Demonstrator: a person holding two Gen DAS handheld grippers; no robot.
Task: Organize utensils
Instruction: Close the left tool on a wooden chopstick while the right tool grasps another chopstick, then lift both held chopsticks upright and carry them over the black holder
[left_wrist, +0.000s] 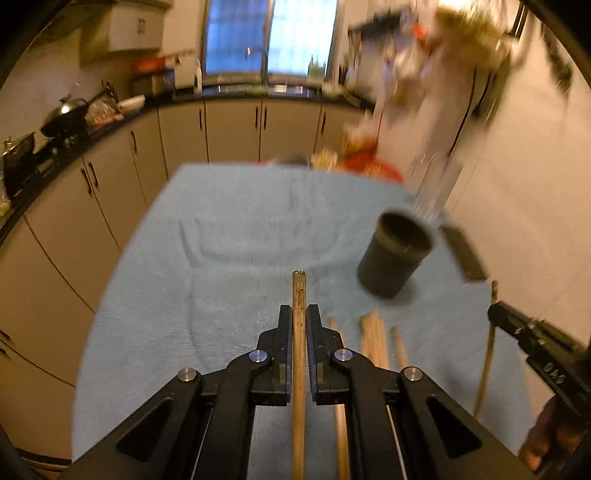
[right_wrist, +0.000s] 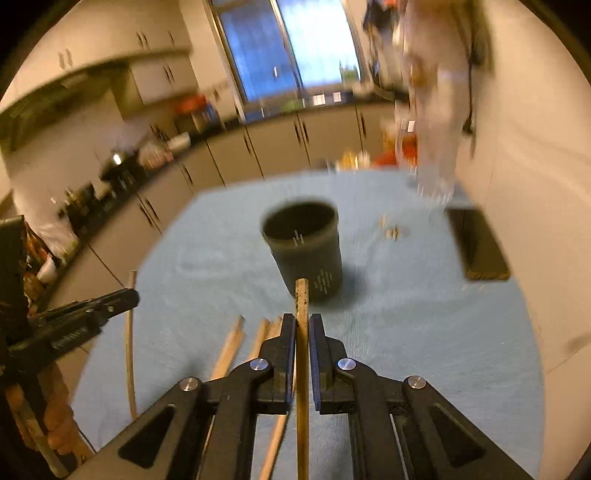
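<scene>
One chopstick (left_wrist: 298, 332) is clamped lengthwise in the left gripper (left_wrist: 298, 314), another (right_wrist: 302, 332) in the right gripper (right_wrist: 302, 321), whose tips are nearer the upright dark cup (right_wrist: 303, 243) directly ahead.

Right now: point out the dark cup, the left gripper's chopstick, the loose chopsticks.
dark cup (right_wrist: 306, 254), right wrist view, outer wall.
left gripper's chopstick (left_wrist: 298, 295), left wrist view, shaft near tip.
loose chopsticks (left_wrist: 375, 339), left wrist view, bundle middle.

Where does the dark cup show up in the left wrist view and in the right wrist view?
Left wrist view: dark cup right of centre, upright on the blue cloth.
Right wrist view: dark cup near centre, just beyond the chopstick held in the right claw.
Shared landmark: the bright window behind the counter.
</scene>
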